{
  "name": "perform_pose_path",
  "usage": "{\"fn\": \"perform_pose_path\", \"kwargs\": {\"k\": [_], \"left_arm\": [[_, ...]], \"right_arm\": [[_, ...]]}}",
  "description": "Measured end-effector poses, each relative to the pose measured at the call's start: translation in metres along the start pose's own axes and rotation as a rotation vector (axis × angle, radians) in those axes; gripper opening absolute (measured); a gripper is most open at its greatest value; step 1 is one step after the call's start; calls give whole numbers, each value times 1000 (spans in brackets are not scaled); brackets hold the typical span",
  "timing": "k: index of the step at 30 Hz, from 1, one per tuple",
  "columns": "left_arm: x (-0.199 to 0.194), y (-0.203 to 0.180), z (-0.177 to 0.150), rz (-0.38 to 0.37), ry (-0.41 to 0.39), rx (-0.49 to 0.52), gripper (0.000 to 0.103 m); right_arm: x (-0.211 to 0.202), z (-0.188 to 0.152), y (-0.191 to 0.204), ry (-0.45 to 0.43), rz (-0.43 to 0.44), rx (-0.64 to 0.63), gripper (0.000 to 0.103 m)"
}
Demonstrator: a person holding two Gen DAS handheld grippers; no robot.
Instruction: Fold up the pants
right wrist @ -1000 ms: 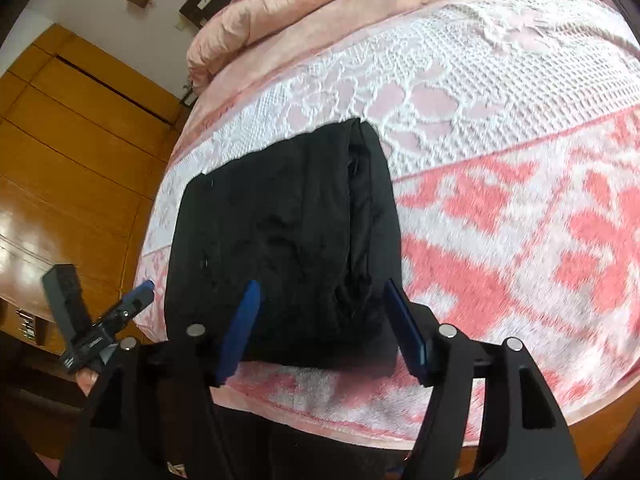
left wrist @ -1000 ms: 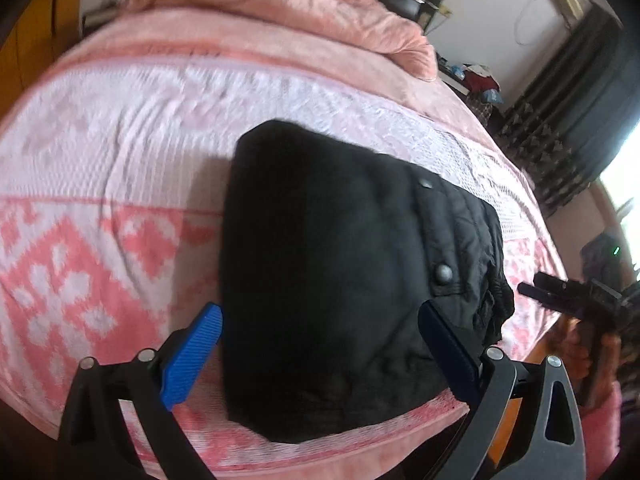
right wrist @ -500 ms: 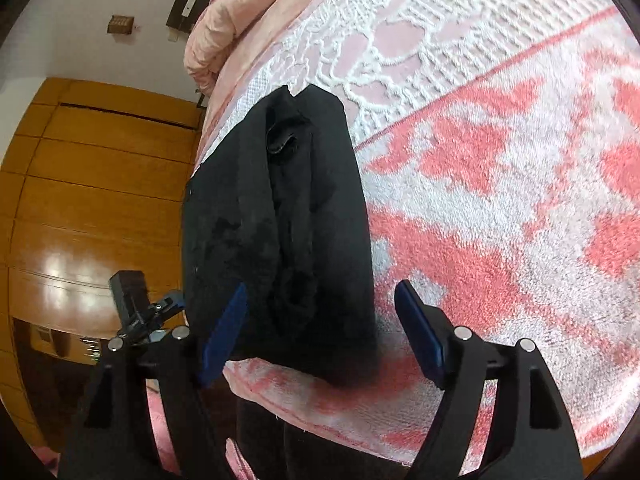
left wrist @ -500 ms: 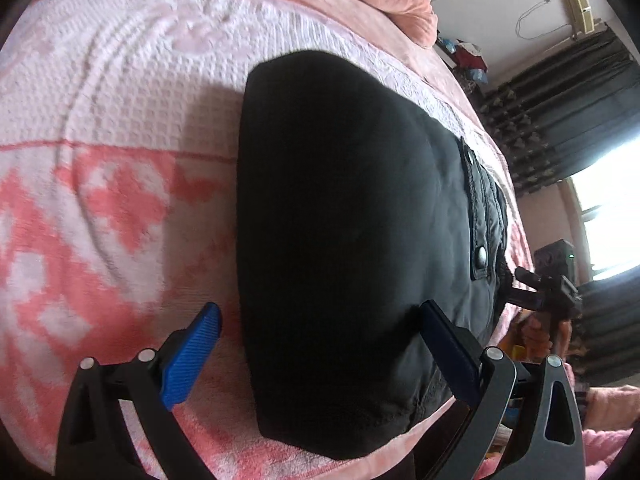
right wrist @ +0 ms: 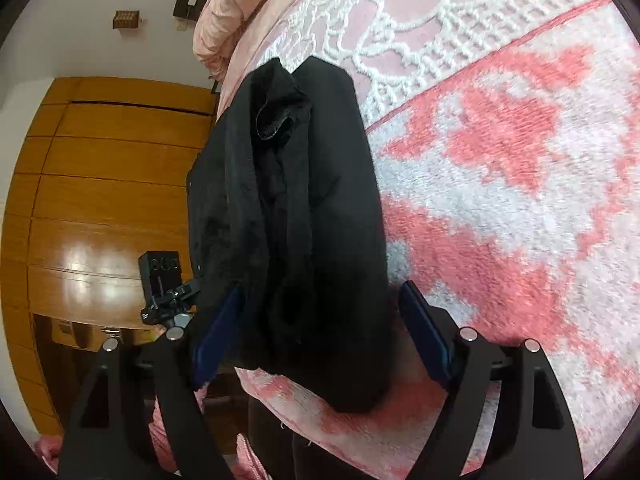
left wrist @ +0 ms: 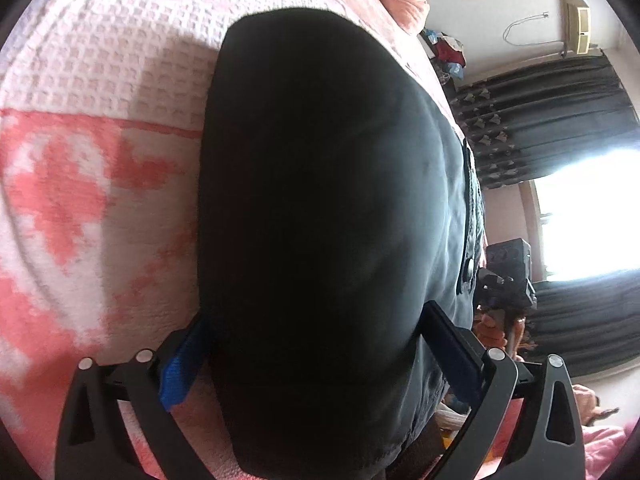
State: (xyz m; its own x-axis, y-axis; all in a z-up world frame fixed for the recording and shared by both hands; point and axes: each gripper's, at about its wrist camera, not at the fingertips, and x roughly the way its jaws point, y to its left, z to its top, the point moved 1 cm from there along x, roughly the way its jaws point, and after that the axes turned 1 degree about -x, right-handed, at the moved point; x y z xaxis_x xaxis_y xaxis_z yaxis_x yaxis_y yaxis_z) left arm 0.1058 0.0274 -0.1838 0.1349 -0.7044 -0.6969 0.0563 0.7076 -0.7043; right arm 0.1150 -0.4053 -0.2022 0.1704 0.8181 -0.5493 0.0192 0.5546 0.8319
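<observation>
So the folded black fabric pants [left wrist: 320, 220] sit in a thick bundle near the edge of the bed, on a pink and white patterned woven bedspread [left wrist: 92, 128]. From the left wrist view, the left gripper [left wrist: 312, 356] has its blue-padded jaws spread wide on either side of the bundle's near end, and I can't really tell if the pads are pressing it. Over on the other side, the right gripper [right wrist: 320, 332] straddles the open layered end of the bundle, jaws opening, fabric between them. An orange wooden wardrobe [right wrist: 100, 184] stands behind.
</observation>
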Motion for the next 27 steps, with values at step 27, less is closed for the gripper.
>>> {"fn": "perform_pose_path", "kwargs": {"k": [27], "left_arm": [[22,-8,-7,-106,37,-103,99]], "right_arm": [[28,-11,30,24,-39,-69,76]]}}
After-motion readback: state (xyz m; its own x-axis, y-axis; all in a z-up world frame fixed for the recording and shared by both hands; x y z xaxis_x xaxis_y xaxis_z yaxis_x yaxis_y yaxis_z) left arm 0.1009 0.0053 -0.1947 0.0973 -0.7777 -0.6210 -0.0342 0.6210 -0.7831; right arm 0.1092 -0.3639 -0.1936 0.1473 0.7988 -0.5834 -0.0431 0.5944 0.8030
